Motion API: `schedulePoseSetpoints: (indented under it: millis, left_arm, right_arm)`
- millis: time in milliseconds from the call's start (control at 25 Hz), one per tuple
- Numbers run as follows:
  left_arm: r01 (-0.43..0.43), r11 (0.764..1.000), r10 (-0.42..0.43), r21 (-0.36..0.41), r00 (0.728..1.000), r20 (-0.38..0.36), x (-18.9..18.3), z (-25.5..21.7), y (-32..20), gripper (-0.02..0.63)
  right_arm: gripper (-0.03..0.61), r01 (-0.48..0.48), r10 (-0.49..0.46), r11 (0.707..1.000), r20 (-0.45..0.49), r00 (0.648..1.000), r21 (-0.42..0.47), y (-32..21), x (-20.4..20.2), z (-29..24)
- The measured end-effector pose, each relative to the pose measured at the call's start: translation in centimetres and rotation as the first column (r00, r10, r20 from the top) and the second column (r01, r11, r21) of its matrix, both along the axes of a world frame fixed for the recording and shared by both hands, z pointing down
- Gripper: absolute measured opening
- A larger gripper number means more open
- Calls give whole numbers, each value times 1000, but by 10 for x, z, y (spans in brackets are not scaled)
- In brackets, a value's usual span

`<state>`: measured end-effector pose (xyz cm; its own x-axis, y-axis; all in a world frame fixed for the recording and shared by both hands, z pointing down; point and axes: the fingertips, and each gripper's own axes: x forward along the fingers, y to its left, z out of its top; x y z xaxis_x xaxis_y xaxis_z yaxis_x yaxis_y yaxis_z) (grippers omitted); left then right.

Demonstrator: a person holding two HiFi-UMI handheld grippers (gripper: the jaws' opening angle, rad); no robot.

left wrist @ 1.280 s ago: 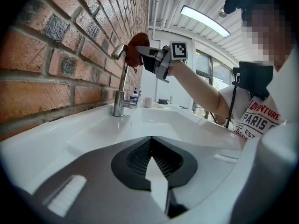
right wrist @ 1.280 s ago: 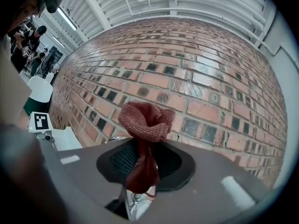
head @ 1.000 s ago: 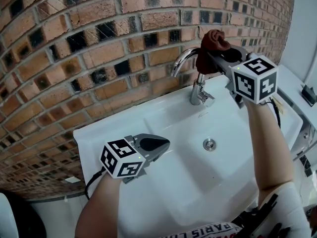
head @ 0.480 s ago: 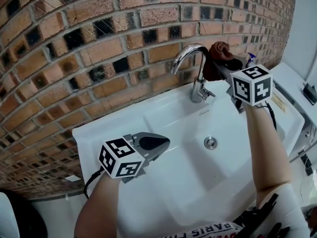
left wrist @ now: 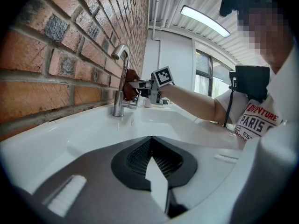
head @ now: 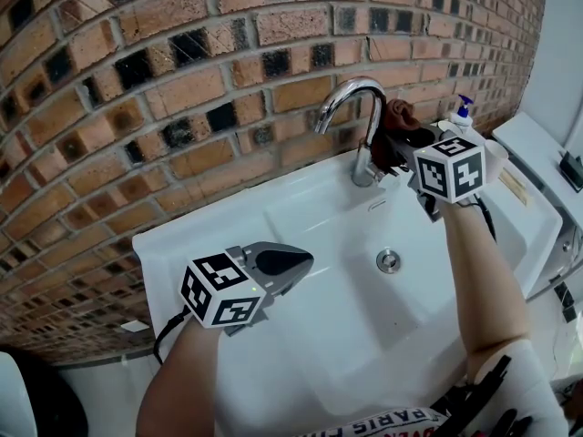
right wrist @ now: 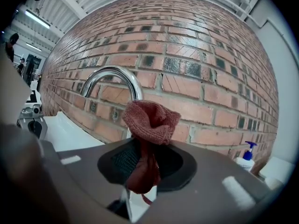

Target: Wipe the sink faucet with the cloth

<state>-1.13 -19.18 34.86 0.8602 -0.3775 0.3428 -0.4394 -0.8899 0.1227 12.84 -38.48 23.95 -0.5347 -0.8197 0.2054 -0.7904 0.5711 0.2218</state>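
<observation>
Most of what I see from here is the brick wall, which rises straight behind the faucet. Below the faucet spreads the white sink, its basin dry-looking and bare.

The faucet itself is a chrome gooseneck, upright, with its arch curling out over the basin.

The right gripper is up at the faucet's right side, level with the lower neck. Its jaws are clamped on the cloth, a rust-red rag that bunches out above the tips and hangs in a tail below them. The bunched end sits against or just beside the neck. I cannot say for sure that it touches.

The left gripper is well away from the faucet, low over the sink's front left rim. Its jaws are closed together with nothing between them, so it seems idle.

A soap bottle stands on the sink to the right of the faucet, beyond the right gripper. The drain lies in the basin in front of the faucet.

By my reckoning the wiping is under way but not finished. The cloth is working the neck, and the arch, spout tip and base with its lever probably remain. Nothing on the chrome shows which parts are already done.
</observation>
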Motion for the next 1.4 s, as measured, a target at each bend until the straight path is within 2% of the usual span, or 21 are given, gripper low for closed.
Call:
schedulePoseSetpoints:
  millis: [320,400,560,760,1000,1200,1400]
  left_arm:
    - [0,1000,0,0,1000,0,0,0,0,6]
    - [1,1000,-1,0,1000,0,0,0,-1,5]
    - [1,1000,-1,0,1000,2,0,1,-1,5]
    - [1,1000,-1,0,1000,1,0,1,0,5]
    - [1,1000,-1,1,1000,1,0,0,0,6]
    - [1,1000,-1,1,1000,1,0,0,0,5]
    - [1,1000,-1,0,1000,1,0,0,0,6]
  right_arm:
    - [74,1,-1,1000,7,1000,1,-1,2,1]
    - [91,1,-1,1000,15,1000,3,0,4,-3]
    - [92,5,-5,999,5,1000,48,12,5,-18]
    - [94,57,-55,992,-17,998,114,39,-7,-37]
    - [94,140,-130,975,-69,989,172,61,-40,-50]
    - [94,166,-145,973,-137,980,159,58,-62,-30]
    - [94,161,-145,984,-173,974,83,42,-65,4]
